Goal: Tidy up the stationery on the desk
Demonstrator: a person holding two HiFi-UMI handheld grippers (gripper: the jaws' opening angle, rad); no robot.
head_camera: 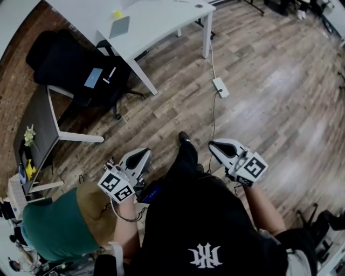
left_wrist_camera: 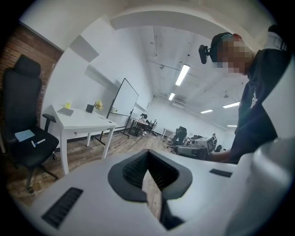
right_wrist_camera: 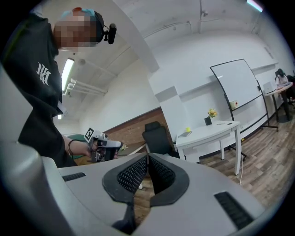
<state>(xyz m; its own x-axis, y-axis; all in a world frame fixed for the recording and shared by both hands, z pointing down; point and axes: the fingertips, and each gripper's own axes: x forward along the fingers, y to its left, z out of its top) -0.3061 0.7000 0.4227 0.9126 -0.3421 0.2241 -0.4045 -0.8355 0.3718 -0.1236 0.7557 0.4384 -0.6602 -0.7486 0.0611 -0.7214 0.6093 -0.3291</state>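
Wood floor (head_camera: 269, 97) fills most of the head view, with the person standing on it in a black top, a gripper in each hand held low at hip level. White desk (head_camera: 161, 21) sits at the top of that view, well apart from both grippers. Black office chair (head_camera: 64, 64) is just beside its left end. A second, dark-topped desk (head_camera: 40, 124) runs along the left edge with a small bunch of flowers (head_camera: 29, 135) on it. Left gripper (left_wrist_camera: 147, 154): jaw tips pressed together, nothing between the pads, only floor showing through the gap further back. Right gripper (right_wrist_camera: 147, 157): same, tips meeting and empty. Both point forward, away from the person. Power strip (head_camera: 220, 87) lies on the floor on a white cable, between the white desk and the right gripper. Stationery is in two places. On the white desk are a grey notebook (head_camera: 119, 27) lying flat and a small yellow item (head_camera: 117, 14) just behind it, too small to identify. On the chair seat a blue pad (head_camera: 93, 77) lies with a pen (head_camera: 109, 74) just beside it. None of it is near either gripper.
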